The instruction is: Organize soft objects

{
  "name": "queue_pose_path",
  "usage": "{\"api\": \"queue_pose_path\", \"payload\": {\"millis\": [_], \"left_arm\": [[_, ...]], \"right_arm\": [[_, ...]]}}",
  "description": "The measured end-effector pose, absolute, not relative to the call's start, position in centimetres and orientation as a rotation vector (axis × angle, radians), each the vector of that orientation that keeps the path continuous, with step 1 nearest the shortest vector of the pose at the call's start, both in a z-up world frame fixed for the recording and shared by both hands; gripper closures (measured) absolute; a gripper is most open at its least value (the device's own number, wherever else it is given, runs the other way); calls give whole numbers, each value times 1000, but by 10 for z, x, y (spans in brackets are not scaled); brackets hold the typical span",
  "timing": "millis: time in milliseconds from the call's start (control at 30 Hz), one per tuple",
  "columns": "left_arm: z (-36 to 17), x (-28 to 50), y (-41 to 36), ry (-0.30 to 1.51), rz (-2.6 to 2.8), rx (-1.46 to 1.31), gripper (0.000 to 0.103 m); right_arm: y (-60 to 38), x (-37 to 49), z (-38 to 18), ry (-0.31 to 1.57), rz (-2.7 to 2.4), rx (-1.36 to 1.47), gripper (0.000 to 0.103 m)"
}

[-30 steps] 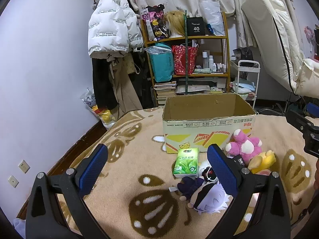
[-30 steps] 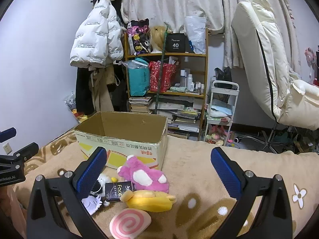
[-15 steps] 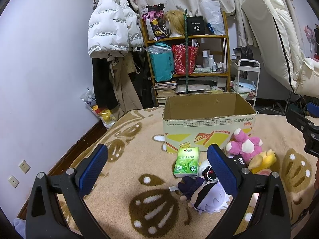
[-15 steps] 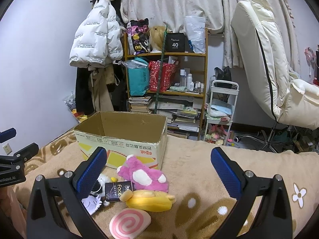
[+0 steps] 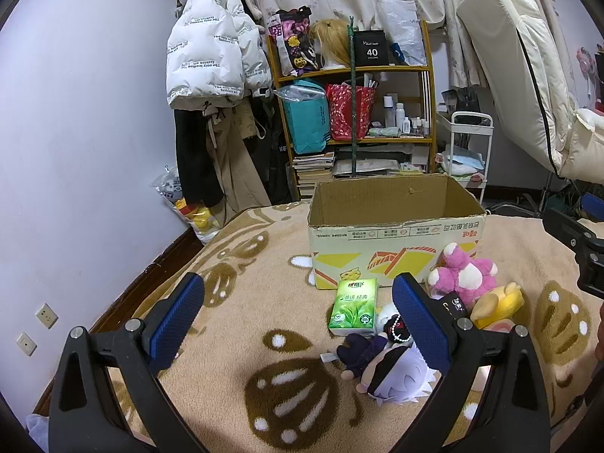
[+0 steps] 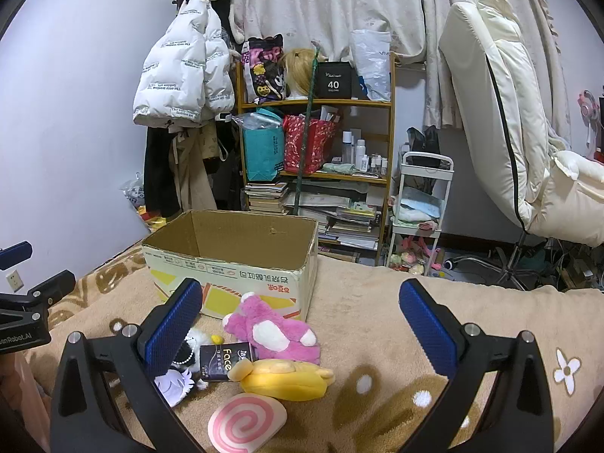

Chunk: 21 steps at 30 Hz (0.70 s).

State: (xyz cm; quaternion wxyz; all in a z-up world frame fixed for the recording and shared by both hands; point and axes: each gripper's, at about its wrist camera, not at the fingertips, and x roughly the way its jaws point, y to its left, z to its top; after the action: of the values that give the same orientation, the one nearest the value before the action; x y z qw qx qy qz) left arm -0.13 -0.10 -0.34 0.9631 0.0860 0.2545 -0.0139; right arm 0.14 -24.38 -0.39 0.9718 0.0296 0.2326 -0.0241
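Note:
An open cardboard box (image 5: 396, 241) (image 6: 230, 275) stands on a beige patterned blanket (image 5: 234, 324). In front of it lie a pink plush (image 5: 462, 273) (image 6: 271, 332), a yellow plush (image 5: 498, 302) (image 6: 283, 377), a pink swirl cushion (image 6: 245, 421), a green tissue pack (image 5: 355, 307), a black packet (image 6: 221, 362) and a white-haired doll (image 5: 392, 370). My left gripper (image 5: 298, 313) hovers open, left of the pile. My right gripper (image 6: 302, 317) is open above the plush toys, empty.
A wooden shelf (image 6: 317, 173) crammed with bags and books stands behind the box. A white puffer jacket (image 5: 211, 60) hangs on the wall at left. A white cart (image 6: 419, 211) and a cream reclining chair (image 6: 521, 120) are at right.

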Motion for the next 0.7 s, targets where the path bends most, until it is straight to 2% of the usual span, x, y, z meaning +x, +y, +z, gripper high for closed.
{"api": "queue_pose_path", "payload": {"millis": [700], "left_arm": [[-3, -1, -1, 517, -27, 176, 4]], "right_arm": [[-241, 3, -1, 471, -47, 61, 0]]}}
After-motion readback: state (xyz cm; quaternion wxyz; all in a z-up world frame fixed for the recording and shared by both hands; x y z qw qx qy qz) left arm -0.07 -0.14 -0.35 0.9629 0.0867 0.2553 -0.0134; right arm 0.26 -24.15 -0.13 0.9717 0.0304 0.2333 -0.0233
